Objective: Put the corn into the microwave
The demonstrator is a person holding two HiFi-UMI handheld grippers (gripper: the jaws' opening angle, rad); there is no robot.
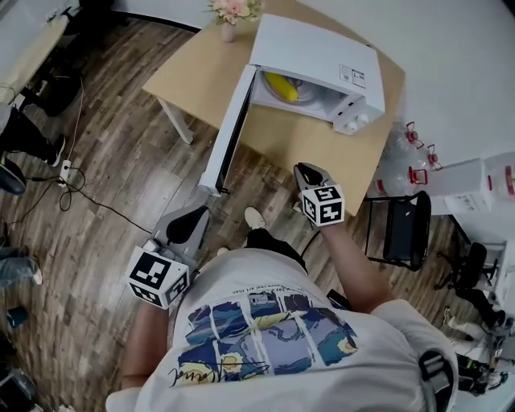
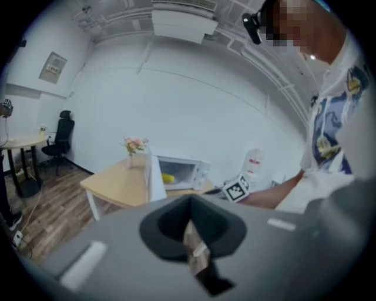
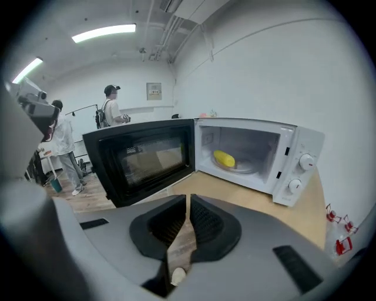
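Observation:
A yellow corn cob (image 1: pixel 282 86) lies on the turntable inside the white microwave (image 1: pixel 322 52), whose door (image 1: pixel 229 129) hangs wide open to the left. The right gripper view shows the corn (image 3: pixel 224 159) deep in the cavity, well beyond my right gripper (image 3: pixel 188 197). That right gripper (image 1: pixel 307 170) hovers over the table's near edge, shut with nothing between its jaws. My left gripper (image 1: pixel 199 212) sits lower left, off the table and near the bottom of the door, its jaws shut and empty. From the left gripper (image 2: pixel 190 201), the corn (image 2: pixel 168 178) is small and far off.
The microwave stands on a light wooden table (image 1: pixel 185 72) with a vase of flowers (image 1: pixel 232 12) at the back. A black chair (image 1: pixel 398 229) and water bottles (image 1: pixel 402 161) stand right of the table. Cables (image 1: pixel 68 185) lie on the wood floor. People (image 3: pixel 111 109) stand far behind.

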